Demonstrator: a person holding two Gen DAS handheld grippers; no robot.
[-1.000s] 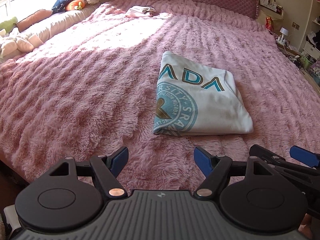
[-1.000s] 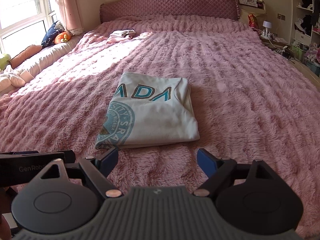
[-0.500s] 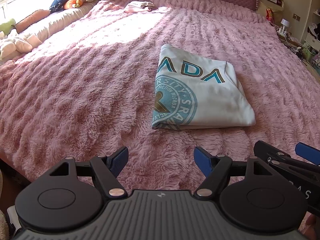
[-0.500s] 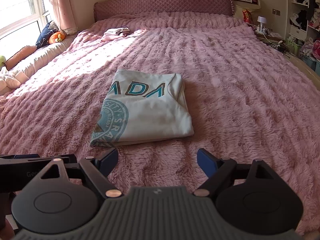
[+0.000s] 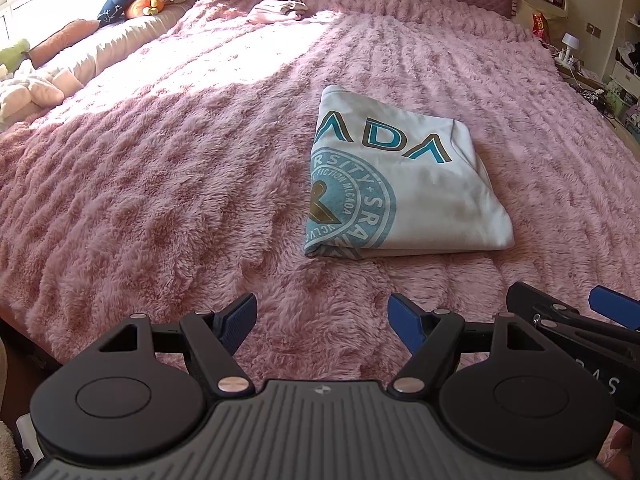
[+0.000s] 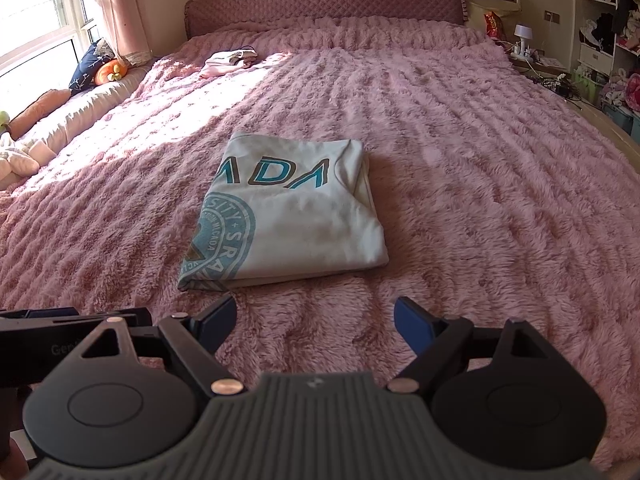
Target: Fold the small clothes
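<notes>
Home bedroom: wide bed under pink fluffy blanket, quilted headboard, window with curtain, pillows, lamp, cluttered shelves.

surface: wide bed under fluffy pink ribbed blanket | centre: folded white T-shirt with teal printed lettering lying flat | near head edge: small pale pink crumpled garment

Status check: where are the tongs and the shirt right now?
Left tongs open, empty, short of the shirt. Right tongs open, empty. White printed shirt folded flat on pink bedspread. Nothing between tongs and shirt.
</notes>
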